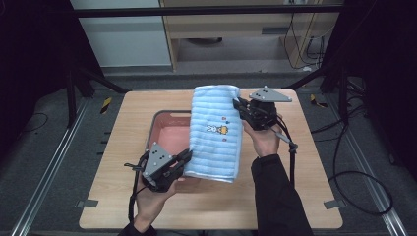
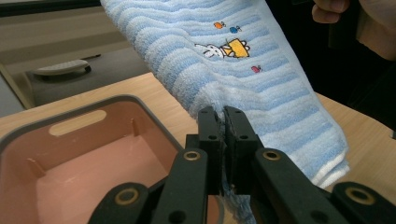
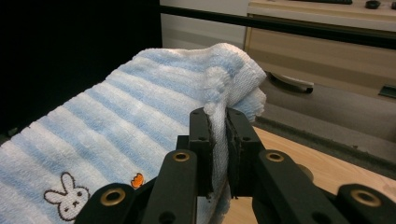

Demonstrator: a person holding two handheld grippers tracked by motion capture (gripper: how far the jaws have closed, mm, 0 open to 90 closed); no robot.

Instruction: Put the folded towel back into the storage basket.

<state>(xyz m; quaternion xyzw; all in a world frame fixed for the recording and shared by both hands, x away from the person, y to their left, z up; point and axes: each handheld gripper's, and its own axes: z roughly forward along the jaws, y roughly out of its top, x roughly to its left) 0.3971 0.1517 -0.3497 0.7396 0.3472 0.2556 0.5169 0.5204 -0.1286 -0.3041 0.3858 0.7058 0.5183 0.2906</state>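
Observation:
A folded blue-and-white striped towel (image 1: pixel 215 132) with a small rabbit picture hangs lifted above the table, stretched between both grippers. My left gripper (image 1: pixel 186 158) is shut on the towel's near left edge (image 2: pixel 223 122), just over the pink basin (image 1: pixel 167 129). My right gripper (image 1: pixel 241 106) is shut on the towel's far right edge (image 3: pixel 218 122). The towel (image 2: pixel 243 70) slopes up away from the left jaws; in the right gripper view the towel (image 3: pixel 116 135) spreads to the left. The basin's inside (image 2: pixel 84 163) looks bare.
The wooden table (image 1: pixel 305 162) has bare room right and front of the basin. Black frame legs (image 1: pixel 339 83) stand at the far corners. A cabinet (image 1: pixel 236 29) stands behind on the grey floor. Cables (image 1: pixel 354 182) trail to the right.

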